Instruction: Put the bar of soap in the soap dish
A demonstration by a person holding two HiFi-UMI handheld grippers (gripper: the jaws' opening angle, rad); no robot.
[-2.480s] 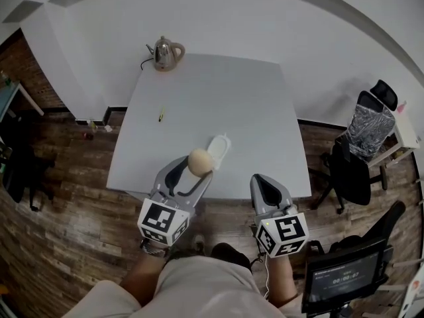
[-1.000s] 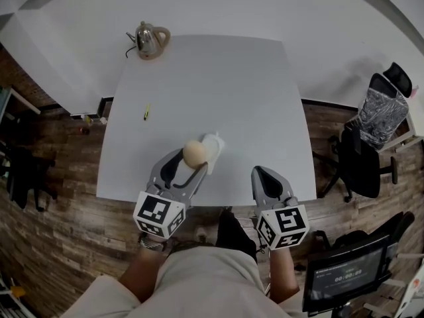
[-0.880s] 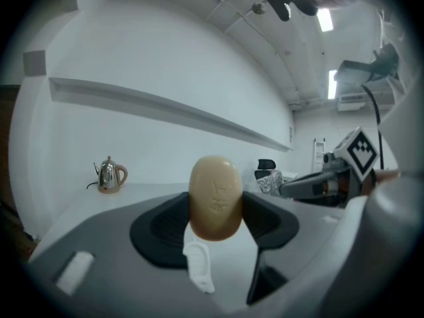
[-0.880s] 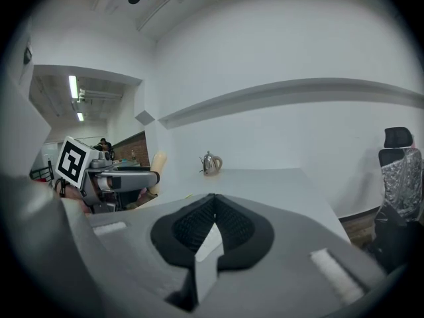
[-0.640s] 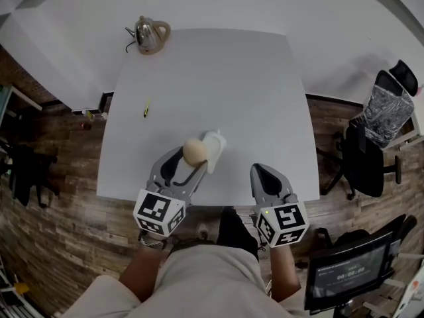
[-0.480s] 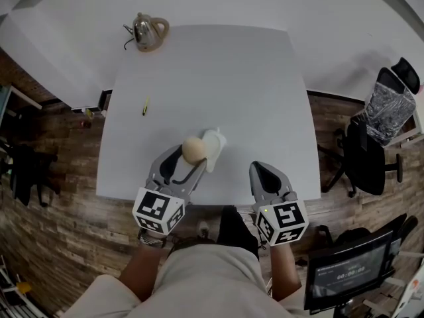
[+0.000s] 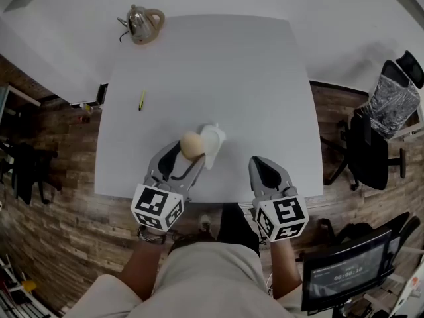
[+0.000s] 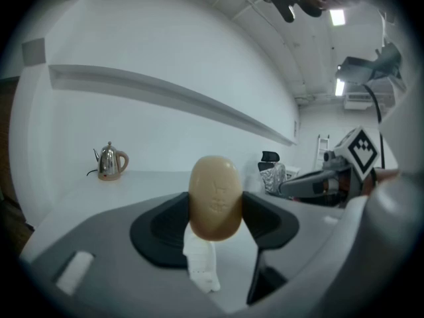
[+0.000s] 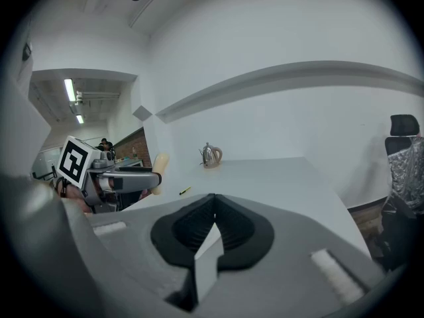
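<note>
I'm viewing a room with white walls (image 7: 344, 18).
A white table (image 7: 218, 65) is standing on brown plank floor (image 7: 59, 197), a black office chair (image 7: 374, 161) sitting near it.

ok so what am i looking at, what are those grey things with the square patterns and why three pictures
No robot: a person holds a two-jaw gripper, patterned cube included, in each hand. The overhead picture comes from a camera on their head; the other two ride on the grippers, looking along the jaws. The left gripper grips a tan bar of soap; the right gripper is shut and empty. On the table lie a white soap dish, a kettle and a pen-like thing.
</note>
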